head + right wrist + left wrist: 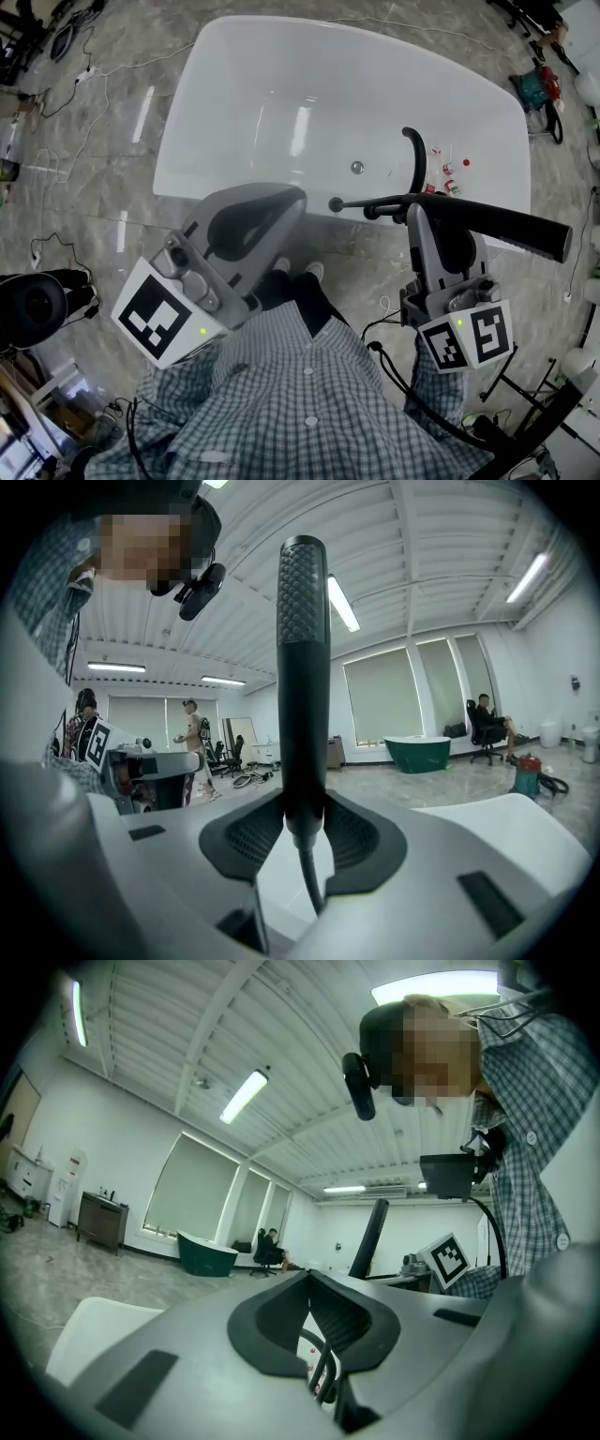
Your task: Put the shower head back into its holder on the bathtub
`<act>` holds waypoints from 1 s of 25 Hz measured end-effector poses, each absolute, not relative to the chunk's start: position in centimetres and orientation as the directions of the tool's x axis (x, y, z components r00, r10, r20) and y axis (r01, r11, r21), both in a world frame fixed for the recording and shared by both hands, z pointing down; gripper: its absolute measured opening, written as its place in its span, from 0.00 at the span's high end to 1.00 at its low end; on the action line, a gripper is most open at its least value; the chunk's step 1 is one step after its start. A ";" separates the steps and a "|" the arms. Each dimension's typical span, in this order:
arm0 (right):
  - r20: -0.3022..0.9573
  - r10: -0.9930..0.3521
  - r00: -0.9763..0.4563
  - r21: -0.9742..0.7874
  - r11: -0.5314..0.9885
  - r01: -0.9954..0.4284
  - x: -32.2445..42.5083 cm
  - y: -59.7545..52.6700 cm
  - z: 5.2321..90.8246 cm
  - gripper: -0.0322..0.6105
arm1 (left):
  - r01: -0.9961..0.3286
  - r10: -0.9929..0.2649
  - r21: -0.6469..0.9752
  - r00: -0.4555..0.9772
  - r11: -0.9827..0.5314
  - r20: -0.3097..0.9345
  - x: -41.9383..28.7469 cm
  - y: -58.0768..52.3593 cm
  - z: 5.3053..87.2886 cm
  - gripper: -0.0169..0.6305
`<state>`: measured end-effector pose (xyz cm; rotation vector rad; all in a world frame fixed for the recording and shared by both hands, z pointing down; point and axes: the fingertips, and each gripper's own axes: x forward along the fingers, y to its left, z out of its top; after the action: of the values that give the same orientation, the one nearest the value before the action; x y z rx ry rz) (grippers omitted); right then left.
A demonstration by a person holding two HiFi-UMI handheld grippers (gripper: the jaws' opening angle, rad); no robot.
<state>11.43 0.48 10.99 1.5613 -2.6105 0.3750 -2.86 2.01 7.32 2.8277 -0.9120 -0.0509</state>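
Marble floor (112,187) surrounds white bathtub (281,103); right hand-held gripper (419,210) clamps shower head (506,225).

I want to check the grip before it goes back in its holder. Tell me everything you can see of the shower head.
The shower head is a slim, matte black wand with a dotted, textured face toward its top. It stands upright, clamped near its lower end in the right claw, and narrows there into a thin dark hose running down. It is held beside the white bathtub.

light: bright, ceiling tubes (244,1096); glare: floor (141,112); edges: fisheye-warped, vignetted; focus: sharp
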 end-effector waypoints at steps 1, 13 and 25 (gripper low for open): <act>0.195 -0.855 -0.481 -0.172 0.453 -0.875 11.4 0.2 11.3 0.74 | -0.576 -0.582 0.170 0.813 -0.799 0.018 -2.8 1.8 7.4 0.96; 0.247 -0.833 -0.495 -0.194 0.458 -0.868 10.8 -1.2 15.9 0.74 | -0.597 -0.603 0.197 0.797 -0.778 0.036 -2.7 0.6 9.9 0.96; 0.329 -0.808 -0.489 -0.190 0.450 -0.872 9.5 -1.4 20.5 0.74 | -0.551 -0.553 0.227 0.831 -0.803 0.058 -3.1 0.0 13.0 0.96</act>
<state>9.53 -1.39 20.47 1.4715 -2.5076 0.4997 -3.13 0.04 12.99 2.7783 -0.8501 -0.0155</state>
